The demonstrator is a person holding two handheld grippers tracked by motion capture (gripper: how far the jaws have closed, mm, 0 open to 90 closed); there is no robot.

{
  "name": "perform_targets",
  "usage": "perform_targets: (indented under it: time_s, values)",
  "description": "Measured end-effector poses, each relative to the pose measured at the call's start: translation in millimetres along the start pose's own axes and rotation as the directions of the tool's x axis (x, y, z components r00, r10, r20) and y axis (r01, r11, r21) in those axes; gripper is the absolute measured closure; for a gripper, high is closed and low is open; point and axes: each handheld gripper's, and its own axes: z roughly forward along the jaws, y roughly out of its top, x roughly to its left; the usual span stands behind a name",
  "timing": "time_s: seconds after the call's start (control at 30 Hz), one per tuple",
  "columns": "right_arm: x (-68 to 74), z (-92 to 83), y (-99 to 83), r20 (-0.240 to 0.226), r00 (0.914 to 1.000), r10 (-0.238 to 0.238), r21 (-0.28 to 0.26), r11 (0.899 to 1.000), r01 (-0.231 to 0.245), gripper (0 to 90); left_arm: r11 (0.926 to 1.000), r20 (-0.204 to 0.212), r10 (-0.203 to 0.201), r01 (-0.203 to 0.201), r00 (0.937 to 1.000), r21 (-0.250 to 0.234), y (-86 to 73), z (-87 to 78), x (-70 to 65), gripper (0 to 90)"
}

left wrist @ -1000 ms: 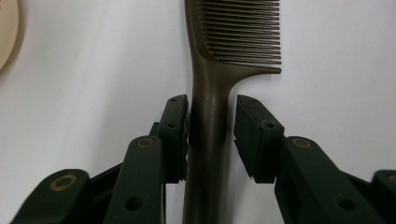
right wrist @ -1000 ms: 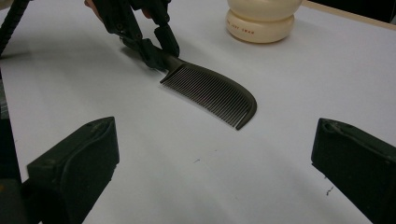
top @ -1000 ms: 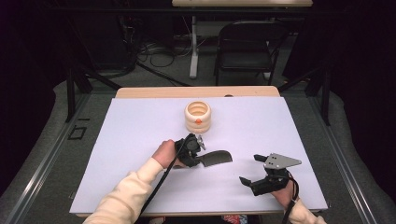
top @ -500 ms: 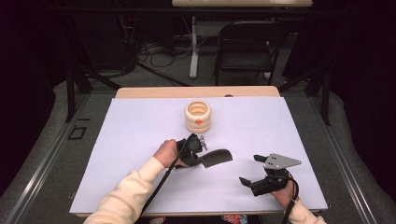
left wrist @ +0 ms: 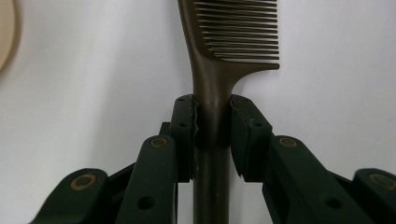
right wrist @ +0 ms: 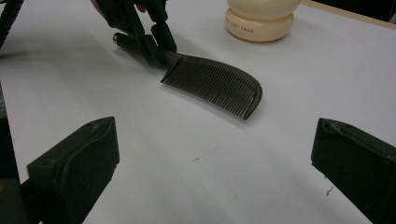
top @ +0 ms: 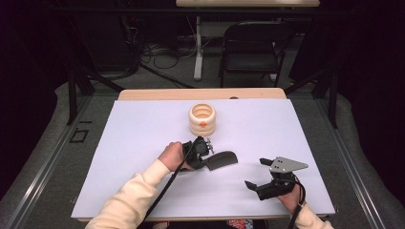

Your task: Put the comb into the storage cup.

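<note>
A dark comb lies flat on the white table sheet, teeth toward the far side. My left gripper is shut on its handle; in the left gripper view both pads press the handle of the comb, and the jaws have just been closing on it. In the right gripper view the comb lies ahead with the left gripper clamped at its handle end. My right gripper rests near the front right, open and holding nothing, with a wide gap between its jaws.
A cream ribbed jar with an orange dot stands on the sheet behind the comb, also seen as the jar in the right gripper view. A wooden table edge runs along the back. A folding chair and cables sit beyond.
</note>
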Motion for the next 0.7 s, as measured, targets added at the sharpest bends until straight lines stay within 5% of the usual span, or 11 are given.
perform_targets:
  time_s: [0.23, 0.7]
  values:
    - [-0.6, -0.6, 0.2, 0.003, 1.0, -0.002, -0.001, 1.0, 0.002, 0.5, 0.997, 0.003, -0.018, 0.018, 0.9998, -0.075, -7.8, -8.6, -0.6, 72.7]
    - [-0.9, -0.9, 0.2, 0.003, 1.0, -0.001, -0.003, 1.0, 0.001, 0.5, 0.9784, -0.006, -0.072, 0.069, 0.9974, -0.195, -27.4, -19.7, -1.1, 72.8]
